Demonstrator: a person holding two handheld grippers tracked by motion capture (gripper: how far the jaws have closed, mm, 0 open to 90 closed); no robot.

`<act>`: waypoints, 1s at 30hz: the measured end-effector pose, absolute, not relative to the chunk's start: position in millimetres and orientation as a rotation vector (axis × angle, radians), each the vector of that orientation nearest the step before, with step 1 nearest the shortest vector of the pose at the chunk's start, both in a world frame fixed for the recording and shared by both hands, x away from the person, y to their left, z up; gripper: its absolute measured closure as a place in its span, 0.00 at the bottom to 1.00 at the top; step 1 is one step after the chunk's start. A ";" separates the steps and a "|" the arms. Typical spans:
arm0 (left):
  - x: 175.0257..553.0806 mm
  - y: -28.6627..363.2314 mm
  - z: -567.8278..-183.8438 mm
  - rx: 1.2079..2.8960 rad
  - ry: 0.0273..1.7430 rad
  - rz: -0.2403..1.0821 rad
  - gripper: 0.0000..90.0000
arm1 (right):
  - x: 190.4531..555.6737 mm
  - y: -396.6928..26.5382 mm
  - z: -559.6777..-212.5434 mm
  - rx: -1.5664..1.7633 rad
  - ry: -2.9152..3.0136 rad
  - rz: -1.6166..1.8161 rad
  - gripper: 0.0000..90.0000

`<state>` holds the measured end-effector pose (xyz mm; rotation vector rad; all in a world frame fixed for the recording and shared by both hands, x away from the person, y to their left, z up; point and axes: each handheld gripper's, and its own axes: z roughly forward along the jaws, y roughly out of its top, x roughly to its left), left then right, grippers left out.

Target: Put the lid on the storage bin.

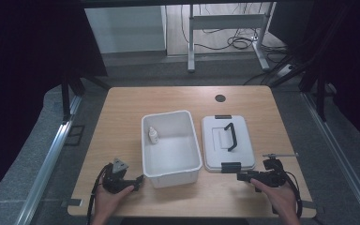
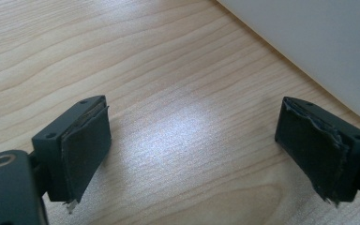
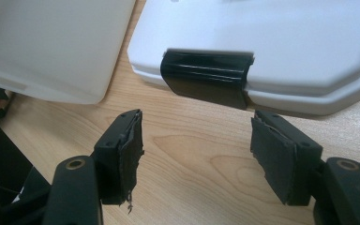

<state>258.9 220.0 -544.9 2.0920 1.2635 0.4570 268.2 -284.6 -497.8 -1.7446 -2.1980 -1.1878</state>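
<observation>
A white plastic box (image 1: 193, 140) stands open mid-table, with a small white bottle (image 1: 153, 135) lying inside at its left. Its grey-white lid (image 1: 243, 150) lies flat to the right, with a black handle (image 1: 230, 136) on top and black latches at both ends. My left gripper (image 1: 139, 182) rests open on the wood just left of the box's near corner; the box wall (image 2: 318, 51) fills the upper right of the left gripper view. My right gripper (image 1: 240, 176) is open just short of the lid's near latch (image 3: 205, 77), nothing between its jaws.
The wooden table (image 1: 122, 117) has a round cable hole (image 1: 220, 98) at the back. A thin metal rod (image 1: 281, 155) lies by the lid's right corner. Metal rails run along both sides of the table, and a desk frame with cables stands beyond.
</observation>
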 end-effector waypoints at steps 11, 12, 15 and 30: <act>258.3 220.2 -544.8 2.091 1.262 0.457 0.13 | 274.9 -274.7 -492.6 -1.726 -2.238 -1.186 0.38; 258.3 220.2 -544.8 2.091 1.262 0.457 0.13 | 275.0 -274.7 -492.9 -1.727 -2.234 -1.188 0.38; 258.5 220.2 -544.8 2.091 1.262 0.457 0.13 | 274.1 -277.0 -493.1 -1.733 -2.227 -1.189 0.38; 258.5 220.2 -544.8 2.091 1.261 0.457 0.13 | 276.2 -286.0 -484.7 -1.769 -2.197 -1.224 0.38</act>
